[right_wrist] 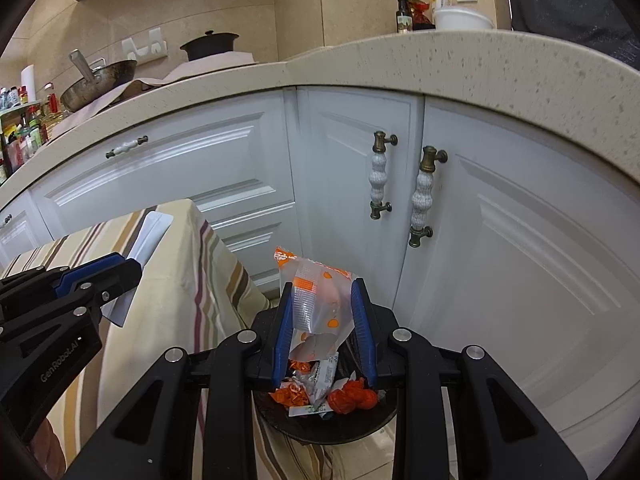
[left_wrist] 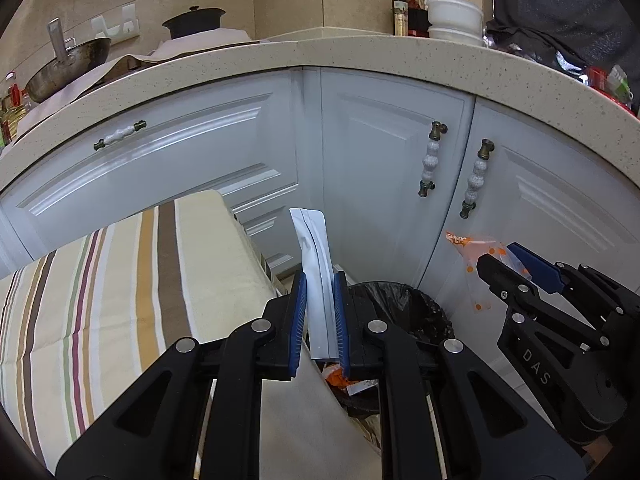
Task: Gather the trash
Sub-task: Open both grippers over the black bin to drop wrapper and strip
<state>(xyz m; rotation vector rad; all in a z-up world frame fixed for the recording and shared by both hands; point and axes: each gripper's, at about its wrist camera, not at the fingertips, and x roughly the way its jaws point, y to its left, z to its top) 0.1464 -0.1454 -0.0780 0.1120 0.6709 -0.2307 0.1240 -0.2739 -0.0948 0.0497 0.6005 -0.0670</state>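
My left gripper (left_wrist: 320,280) is shut on a white foil pouch (left_wrist: 314,256) that stands upright between its blue pads, at the edge of the striped table and beside the bin. My right gripper (right_wrist: 322,292) is shut on a clear wrapper with orange print (right_wrist: 320,304), held directly above the black-lined trash bin (right_wrist: 352,428). The bin holds several orange and red wrappers (right_wrist: 352,398). In the left wrist view the bin (left_wrist: 404,304) is just right of my left gripper, and my right gripper (left_wrist: 508,258) holds the wrapper (left_wrist: 468,248) further right. The left gripper (right_wrist: 120,264) with the pouch (right_wrist: 148,236) shows at left in the right wrist view.
A table with a striped cloth (left_wrist: 120,280) stands left of the bin. White cabinet doors with ceramic handles (right_wrist: 420,196) are right behind the bin. The speckled countertop (left_wrist: 360,56) above carries a wok (left_wrist: 68,68), a black pot (left_wrist: 196,22), a bottle and white bowls (left_wrist: 456,16).
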